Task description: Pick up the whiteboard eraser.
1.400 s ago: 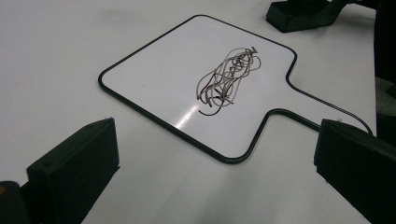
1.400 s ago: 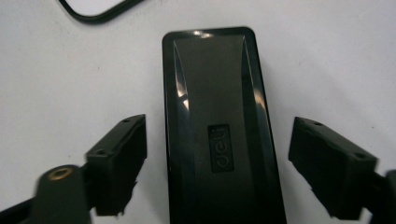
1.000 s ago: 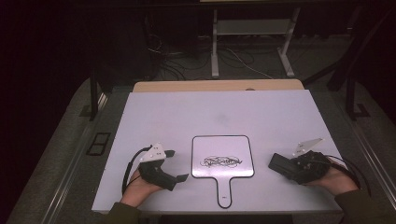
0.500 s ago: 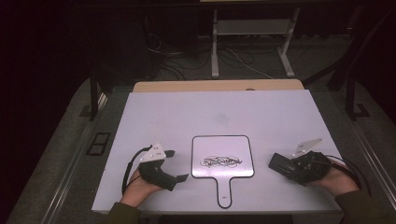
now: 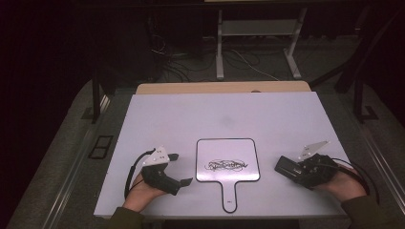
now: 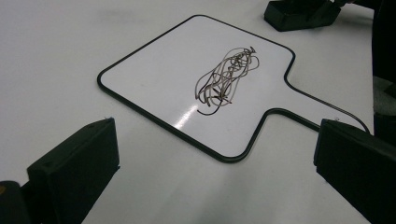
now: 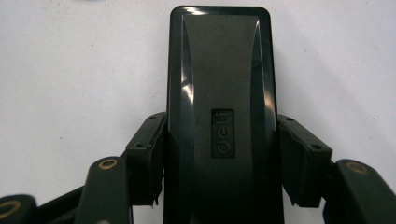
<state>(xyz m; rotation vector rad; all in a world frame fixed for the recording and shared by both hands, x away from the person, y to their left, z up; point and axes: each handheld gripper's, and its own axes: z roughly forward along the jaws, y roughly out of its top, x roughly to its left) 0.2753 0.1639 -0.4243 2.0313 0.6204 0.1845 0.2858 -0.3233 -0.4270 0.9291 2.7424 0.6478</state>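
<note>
A small white handled whiteboard (image 5: 228,164) with a black scribble (image 6: 225,78) lies flat at the table's near middle. Left of it my left gripper (image 5: 179,169) rests on the table, jaws wide apart with nothing between them; both jaw tips frame the board's handle corner in the left gripper view. To the board's right, my right gripper (image 5: 292,167) is shut on a black eraser block (image 7: 222,112), its pads (image 7: 147,154) pressing both long sides. The eraser (image 5: 286,166) points toward the board and lies on the table. The block's end also shows at the top of the left gripper view as eraser (image 6: 299,14).
The white table top (image 5: 224,114) stretches far behind the board. A wooden strip (image 5: 219,88) edges its back. Beyond it are a metal stand (image 5: 258,43) and cables on the dark floor. Black cables trail from both grippers near the front edge.
The right gripper's jaws have come in slightly onto the eraser. Both hands stay where they were, and the board has not moved.
</note>
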